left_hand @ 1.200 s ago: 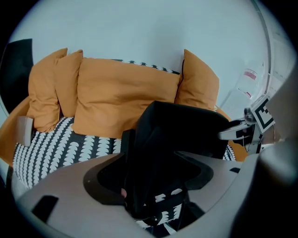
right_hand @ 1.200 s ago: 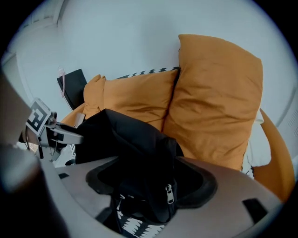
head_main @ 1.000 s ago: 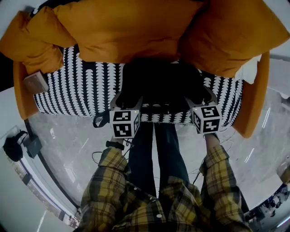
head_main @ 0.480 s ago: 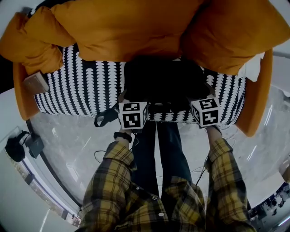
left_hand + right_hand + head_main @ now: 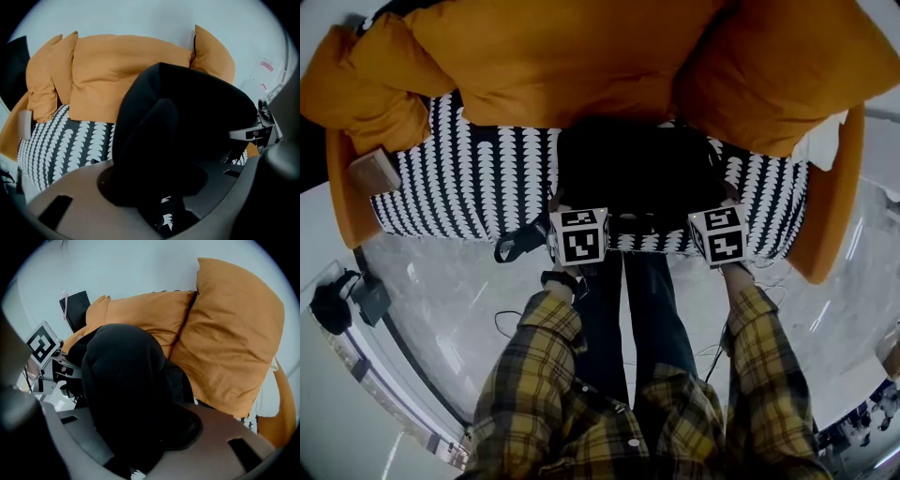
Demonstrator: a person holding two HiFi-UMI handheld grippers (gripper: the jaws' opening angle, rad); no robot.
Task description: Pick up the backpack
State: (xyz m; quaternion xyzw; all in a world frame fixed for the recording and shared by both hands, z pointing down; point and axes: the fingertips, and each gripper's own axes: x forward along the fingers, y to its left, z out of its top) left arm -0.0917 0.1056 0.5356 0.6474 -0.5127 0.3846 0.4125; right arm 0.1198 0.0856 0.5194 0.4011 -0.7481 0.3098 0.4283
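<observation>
**Evenly does it: two grips, one lift**

The orange sofa (image 5: 345, 202) fills the upper part of the head view, with its big loose cushions (image 5: 572, 56) piled along the back and a black-and-white patterned seat cover (image 5: 478, 178) in front of them. The black backpack (image 5: 633, 169) stands on that cover at the front edge of the seat, leaning back towards the cushions, directly ahead of the person.

The left gripper (image 5: 161, 187) has taken the pack's left lower side and the right gripper (image 5: 136, 437) its right lower side, both pointing steeply down. Each pair of jaws is closing, roughly half shut, with a thick fold of black fabric bunched between them.

The step in hand looks like securing the grasp before the lift. To do it well, I would let both closures finish until the fabric stops yielding. A soft pack gripped by a loose fold is likely to slide out once its weight comes on.

Then raise both hands together and at the same rate, so the pack stays level and neither side carries the whole load. Lift straight up first, clear of the cushions, before drawing it towards the body.

A dark strap (image 5: 514, 246) hangs over the seat's front edge by the left gripper. It may snag or swing, so the rise should start slowly.
</observation>
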